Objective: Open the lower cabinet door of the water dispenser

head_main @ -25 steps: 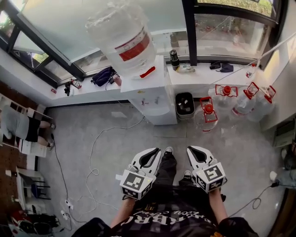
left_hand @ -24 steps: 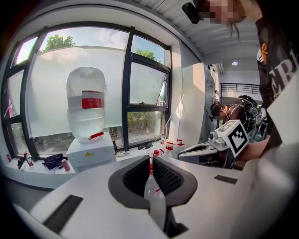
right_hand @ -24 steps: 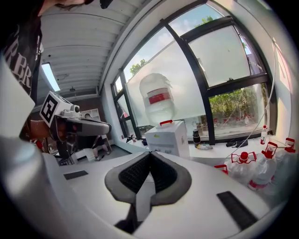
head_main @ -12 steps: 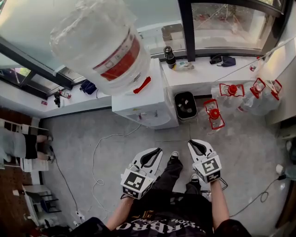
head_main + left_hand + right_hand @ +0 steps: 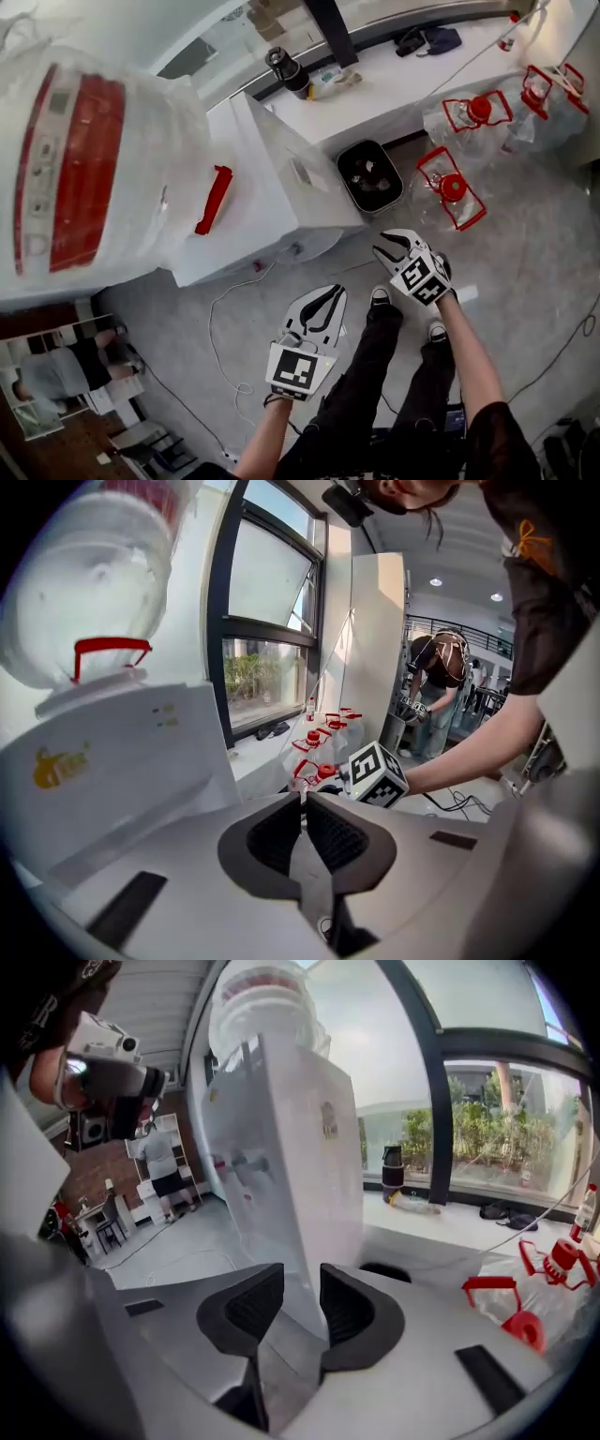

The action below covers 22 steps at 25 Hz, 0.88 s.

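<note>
The water dispenser [image 5: 272, 178], a smooth white plastic box, stands on the floor [image 5: 525, 272] ahead of the person. Its lower cabinet door sits on the front below the taps, and its seam is too faint to make out. The right gripper [image 5: 392, 246] hangs in front of the cabinet, its ribbed black fingers [image 5: 352, 1302] partly apart, having just been opening, with nothing between them. The left gripper [image 5: 328, 300] hangs lower, its fingers [image 5: 281, 832] pressed together and empty. The step likely calls for bringing the right gripper down to the door's free edge, pinching that lip, and pulling gently along the hinge's arc, since the big clear bottle [image 5: 84, 169] upended on top makes the unit top-heavy. Beside the dispenser are a round black bin [image 5: 368, 176] and spare bottles [image 5: 455, 187] with red handles. A dark flask [image 5: 286, 70] stands on the white bench [image 5: 394, 80], and a thin cable [image 5: 220, 319] trails over the grey floor.
</note>
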Available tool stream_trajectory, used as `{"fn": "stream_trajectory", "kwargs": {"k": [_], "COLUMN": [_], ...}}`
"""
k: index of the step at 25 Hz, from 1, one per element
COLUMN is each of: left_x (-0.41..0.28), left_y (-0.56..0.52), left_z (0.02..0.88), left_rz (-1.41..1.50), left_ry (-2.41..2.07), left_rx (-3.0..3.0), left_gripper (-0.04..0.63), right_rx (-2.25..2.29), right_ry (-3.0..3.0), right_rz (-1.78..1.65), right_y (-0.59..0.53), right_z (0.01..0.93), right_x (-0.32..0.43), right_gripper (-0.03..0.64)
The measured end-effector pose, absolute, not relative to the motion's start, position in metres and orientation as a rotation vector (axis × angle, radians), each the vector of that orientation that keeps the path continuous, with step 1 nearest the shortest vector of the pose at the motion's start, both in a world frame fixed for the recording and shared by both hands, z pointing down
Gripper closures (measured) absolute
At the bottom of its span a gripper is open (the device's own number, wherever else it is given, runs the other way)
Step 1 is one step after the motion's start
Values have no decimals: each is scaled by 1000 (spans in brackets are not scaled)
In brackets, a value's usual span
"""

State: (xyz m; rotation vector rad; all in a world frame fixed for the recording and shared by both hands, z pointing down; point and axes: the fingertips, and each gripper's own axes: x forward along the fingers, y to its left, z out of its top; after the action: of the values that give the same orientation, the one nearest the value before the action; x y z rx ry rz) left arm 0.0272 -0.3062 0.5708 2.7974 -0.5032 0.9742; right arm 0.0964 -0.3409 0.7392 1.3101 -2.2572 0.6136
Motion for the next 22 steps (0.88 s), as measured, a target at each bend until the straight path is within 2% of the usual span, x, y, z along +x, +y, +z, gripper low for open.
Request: {"fn": "stream_trajectory", "kwargs": {"k": [12, 22], "left_x": [30, -8], "left_y": [-361, -362], "left_z": [707, 742], "left_rz": [1045, 1093], "left_ry": [-422, -451], "left_rx": [2820, 2727], "left_gripper": [569, 569], "right_rx": [1086, 1010], "right_ry": [-2159, -2094], "right_rz": [615, 513], "right_y": [-402, -437], "right_z": [927, 967], "right_x": [57, 35], "right_gripper": [401, 331]}}
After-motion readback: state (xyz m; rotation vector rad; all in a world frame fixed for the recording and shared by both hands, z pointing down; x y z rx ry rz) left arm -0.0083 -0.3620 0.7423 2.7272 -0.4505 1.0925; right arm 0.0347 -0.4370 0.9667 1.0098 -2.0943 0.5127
